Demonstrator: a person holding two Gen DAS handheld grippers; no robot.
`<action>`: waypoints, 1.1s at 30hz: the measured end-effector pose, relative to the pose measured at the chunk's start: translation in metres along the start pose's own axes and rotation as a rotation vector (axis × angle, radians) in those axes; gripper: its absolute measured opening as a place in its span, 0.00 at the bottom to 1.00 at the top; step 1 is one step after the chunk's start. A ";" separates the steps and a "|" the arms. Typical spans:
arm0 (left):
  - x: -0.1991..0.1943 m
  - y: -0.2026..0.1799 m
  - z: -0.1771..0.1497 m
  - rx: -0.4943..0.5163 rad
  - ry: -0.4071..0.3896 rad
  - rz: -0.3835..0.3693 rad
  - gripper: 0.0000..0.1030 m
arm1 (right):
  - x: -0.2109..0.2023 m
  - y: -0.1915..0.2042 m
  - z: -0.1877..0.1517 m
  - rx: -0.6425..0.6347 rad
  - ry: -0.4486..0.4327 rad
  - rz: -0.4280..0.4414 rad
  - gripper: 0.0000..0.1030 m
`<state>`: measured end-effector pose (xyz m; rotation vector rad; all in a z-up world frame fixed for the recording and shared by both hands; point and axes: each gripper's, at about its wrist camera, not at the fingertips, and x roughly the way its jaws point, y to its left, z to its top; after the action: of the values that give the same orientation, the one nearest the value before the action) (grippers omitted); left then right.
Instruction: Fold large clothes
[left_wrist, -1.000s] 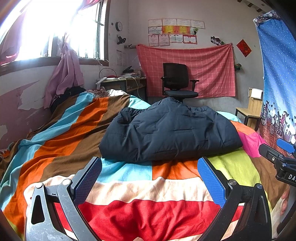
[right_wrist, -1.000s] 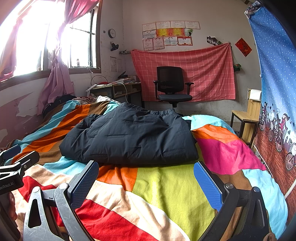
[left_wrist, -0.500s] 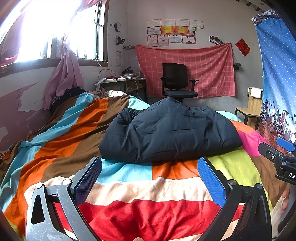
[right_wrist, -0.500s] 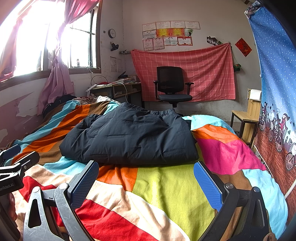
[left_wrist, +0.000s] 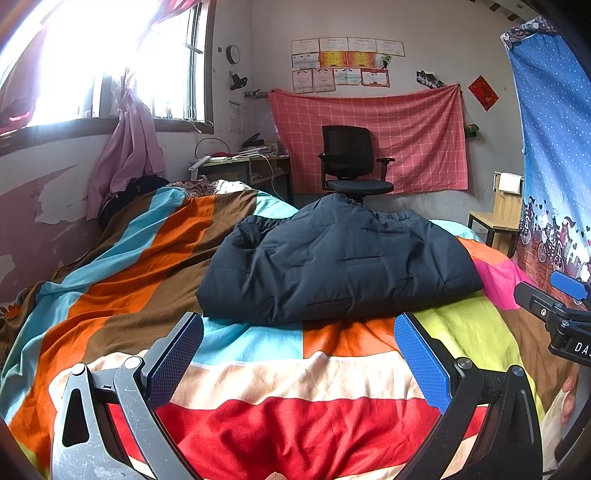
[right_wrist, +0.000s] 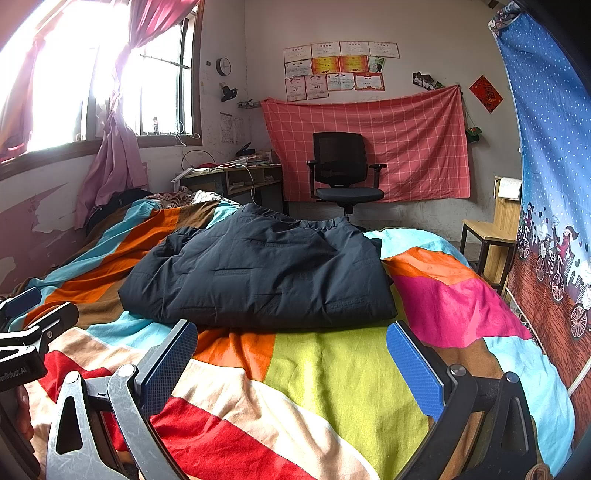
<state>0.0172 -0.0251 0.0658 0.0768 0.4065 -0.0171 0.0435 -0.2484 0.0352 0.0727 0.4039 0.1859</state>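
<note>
Dark navy padded jacket (left_wrist: 340, 262) lies folded into a thick bundle in the middle of the bed, on the striped bedspread (left_wrist: 280, 373). Left tool (left_wrist: 297, 360) hangs low over the near end of the bed, fingers spread wide, nothing between the blue pads (left_wrist: 421, 360); the jacket sits at its 12 o'clock, just beyond the tips. Right tool (right_wrist: 291, 363) is likewise spread wide and empty, with the jacket (right_wrist: 258, 273) at about 11 o'clock. Beyond the bed at 12 o'clock stands a black office chair (right_wrist: 341, 170) against a red checked cloth (right_wrist: 406, 140); a cluttered desk (right_wrist: 236, 175) at 11 o'clock.
</note>
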 end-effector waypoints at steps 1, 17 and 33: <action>0.000 0.000 0.000 0.000 0.000 0.000 0.98 | 0.000 0.000 0.000 0.000 0.000 0.000 1.00; 0.001 -0.001 0.000 0.002 -0.001 -0.001 0.98 | 0.000 0.000 0.000 0.000 -0.001 0.000 1.00; 0.001 0.010 -0.001 -0.016 0.005 -0.043 0.98 | 0.000 0.000 0.000 0.000 0.001 0.000 1.00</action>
<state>0.0183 -0.0147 0.0649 0.0520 0.4135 -0.0560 0.0435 -0.2485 0.0349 0.0728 0.4047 0.1855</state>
